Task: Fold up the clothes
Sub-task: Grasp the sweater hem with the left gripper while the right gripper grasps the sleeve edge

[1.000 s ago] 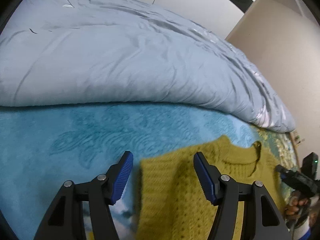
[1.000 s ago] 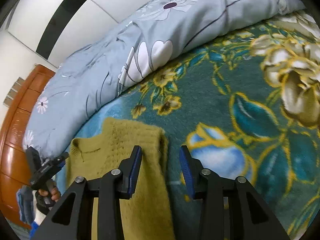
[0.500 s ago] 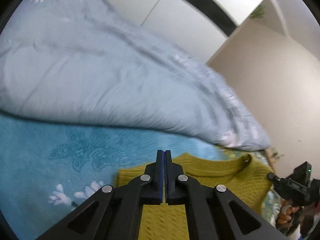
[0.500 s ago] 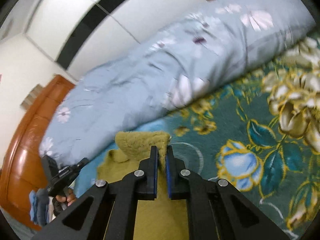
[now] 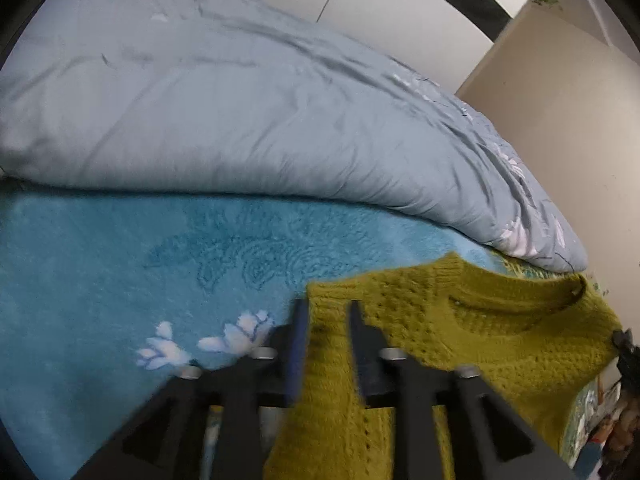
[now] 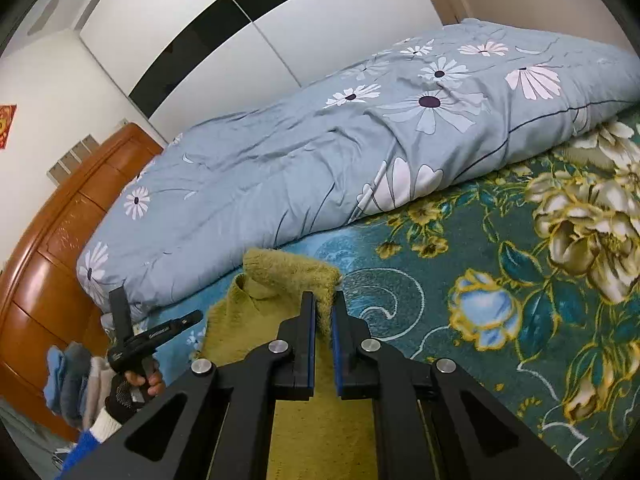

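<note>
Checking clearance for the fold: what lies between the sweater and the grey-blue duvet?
In the left wrist view, only a bare strip of the teal blanket lies between the mustard sweater and the duvet; the right wrist view shows the same.

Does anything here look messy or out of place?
Mostly tidy. The yellow-green sweater is bunched up where the right gripper pinches it, and the grey-blue duvet sits heaped along the bed.

Soft, even indoor light, with no hard shadows. The left wrist view is motion-blurred, most at 6 o'clock, where the fingers (image 5: 298, 344) smear. The right wrist view is sharp. Both bend strongly toward black corners.
</note>
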`<action>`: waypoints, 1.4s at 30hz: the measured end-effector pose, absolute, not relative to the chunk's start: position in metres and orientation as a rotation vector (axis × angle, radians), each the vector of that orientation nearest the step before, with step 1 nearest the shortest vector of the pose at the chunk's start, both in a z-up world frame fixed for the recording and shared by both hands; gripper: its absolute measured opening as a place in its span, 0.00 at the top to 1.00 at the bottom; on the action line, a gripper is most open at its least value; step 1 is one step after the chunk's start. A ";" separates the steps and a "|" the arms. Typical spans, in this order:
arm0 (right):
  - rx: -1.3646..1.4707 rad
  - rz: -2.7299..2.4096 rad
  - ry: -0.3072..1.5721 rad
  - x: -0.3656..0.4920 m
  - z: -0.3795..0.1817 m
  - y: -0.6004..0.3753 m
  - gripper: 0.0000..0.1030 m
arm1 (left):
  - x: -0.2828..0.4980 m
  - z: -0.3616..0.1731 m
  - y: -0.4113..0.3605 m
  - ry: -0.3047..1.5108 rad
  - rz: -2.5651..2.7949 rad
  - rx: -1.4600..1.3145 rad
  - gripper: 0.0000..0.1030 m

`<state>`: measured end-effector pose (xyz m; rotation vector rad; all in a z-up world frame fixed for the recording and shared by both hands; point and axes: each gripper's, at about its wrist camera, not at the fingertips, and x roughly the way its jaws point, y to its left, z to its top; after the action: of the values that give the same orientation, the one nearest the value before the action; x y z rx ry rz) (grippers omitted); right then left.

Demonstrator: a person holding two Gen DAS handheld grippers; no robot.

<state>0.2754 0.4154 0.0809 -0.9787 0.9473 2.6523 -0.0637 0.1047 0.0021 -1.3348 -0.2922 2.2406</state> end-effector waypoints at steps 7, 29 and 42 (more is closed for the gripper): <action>-1.015 2.615 0.987 0.272 0.061 0.425 0.93 | -0.076 -0.010 0.120 -0.356 2.213 -1.334 0.69; -0.767 2.774 0.968 0.463 0.065 0.349 0.94 | 0.133 0.057 -0.032 -0.564 2.041 -0.790 0.83; -0.765 2.623 1.195 0.552 0.010 0.322 0.95 | 0.213 -0.001 -0.090 -0.730 2.046 -1.036 0.87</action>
<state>0.5519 0.3220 0.0101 -0.7645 1.1947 2.6234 0.2129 -0.0895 -0.0010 -1.0363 -0.7303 2.0465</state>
